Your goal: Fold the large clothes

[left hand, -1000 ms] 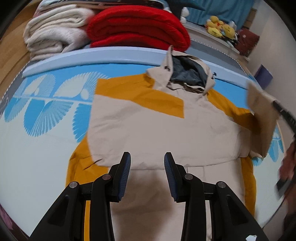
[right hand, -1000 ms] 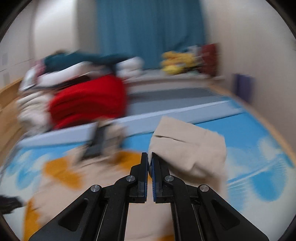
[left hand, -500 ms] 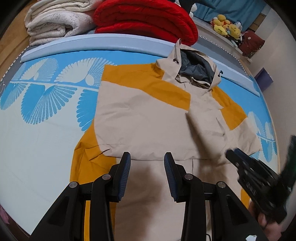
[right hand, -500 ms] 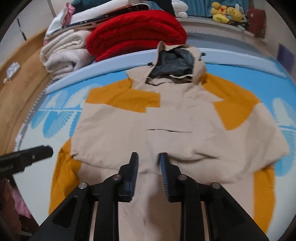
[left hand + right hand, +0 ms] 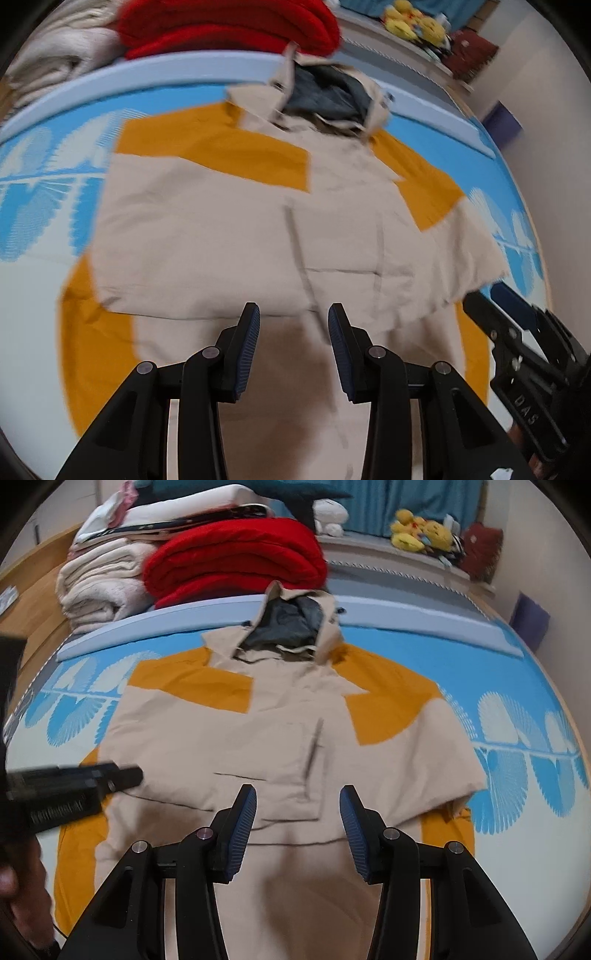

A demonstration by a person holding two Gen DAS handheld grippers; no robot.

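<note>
Both cameras sit on the hand-held tools and look forward and steeply down along their own fingers. The left view faces the jacket (image 5: 229, 236) on the blue mat (image 5: 48, 206) from near its lower hem; the frame is smeared, so fine detail is uncertain. The right view faces the same jacket (image 5: 280, 746) from similarly close, slightly further right. Both share the jacket, the hood (image 5: 291, 627), the red blanket (image 5: 236, 561) and the yellow toys (image 5: 421, 531). Each catches the other tool at its edge.

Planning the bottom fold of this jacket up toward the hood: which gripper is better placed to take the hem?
Neither clearly: left gripper and right gripper both hover open over the jacket's lower middle, fingers empty. The hem is out of view.
</note>
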